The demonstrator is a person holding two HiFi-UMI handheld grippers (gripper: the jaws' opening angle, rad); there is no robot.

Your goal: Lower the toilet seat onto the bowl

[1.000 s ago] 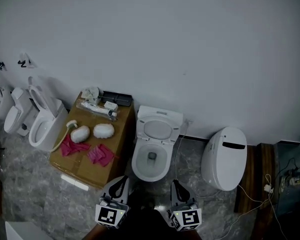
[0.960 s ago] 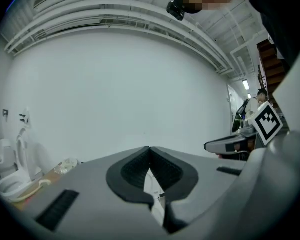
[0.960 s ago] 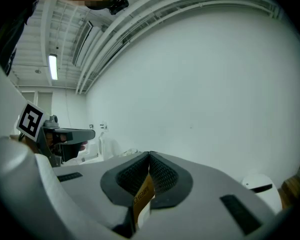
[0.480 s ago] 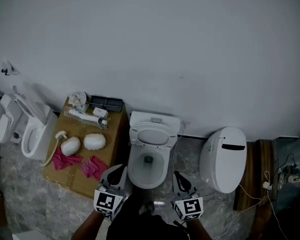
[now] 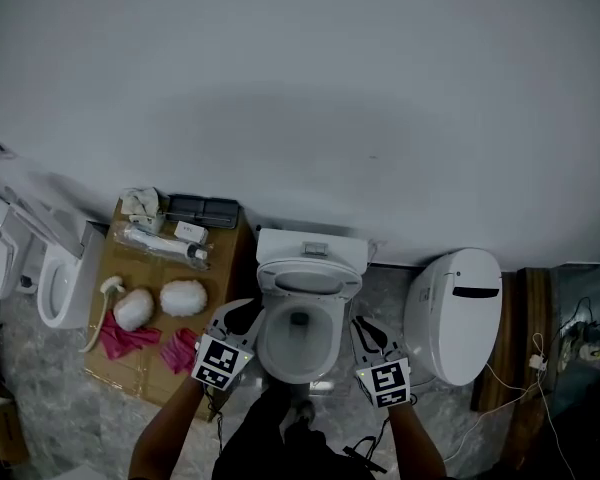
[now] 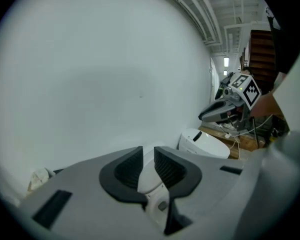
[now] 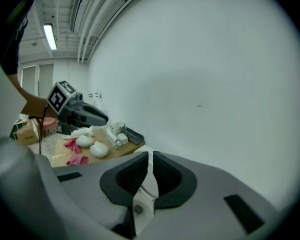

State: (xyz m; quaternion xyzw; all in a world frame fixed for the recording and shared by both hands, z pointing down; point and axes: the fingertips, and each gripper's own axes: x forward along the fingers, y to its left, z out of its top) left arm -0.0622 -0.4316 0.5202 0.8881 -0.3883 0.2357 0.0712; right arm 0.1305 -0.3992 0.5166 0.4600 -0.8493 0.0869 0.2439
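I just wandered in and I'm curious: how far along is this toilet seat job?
Nothing looks done yet: the toilet seat stands raised behind the bowl. In hand: the left gripper and right gripper flank the bowl, touching nothing. The left's jaws have just been opening, with nothing between them, and the right's are shut. Left to do: reach the seat and lower it onto the bowl.

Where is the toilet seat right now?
In the head view the toilet seat stands raised at centre, against the tank behind the open bowl, between the cardboard box at left and a closed white toilet at right.
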